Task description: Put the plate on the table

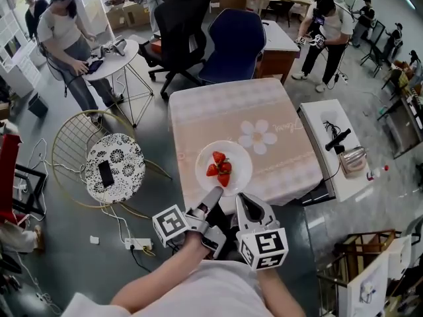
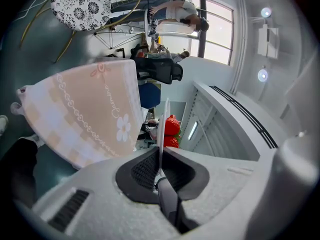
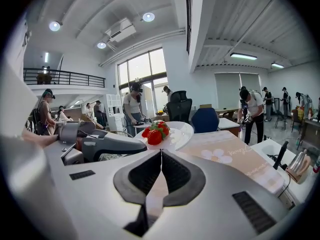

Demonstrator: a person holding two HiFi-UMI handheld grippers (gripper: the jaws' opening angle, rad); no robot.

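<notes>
A white plate (image 1: 225,168) carrying three red strawberries (image 1: 221,166) hangs over the near part of the table (image 1: 231,111), which has a pink cloth with a daisy print. My left gripper (image 1: 214,194) is shut on the plate's near rim, and my right gripper (image 1: 242,199) is shut on the same rim just to its right. The left gripper view shows the plate (image 2: 163,124) edge-on between the jaws, strawberries (image 2: 171,127) beyond. In the right gripper view the plate (image 3: 181,133) and strawberries (image 3: 155,132) sit just past the shut jaws. Whether the plate touches the cloth I cannot tell.
A black office chair (image 1: 180,28) and a blue chair (image 1: 234,41) stand behind the table. To the left are a wire chair with a patterned cushion (image 1: 114,167) and a round white side table (image 1: 119,58). A white stand (image 1: 337,150) sits right. Several people stand around.
</notes>
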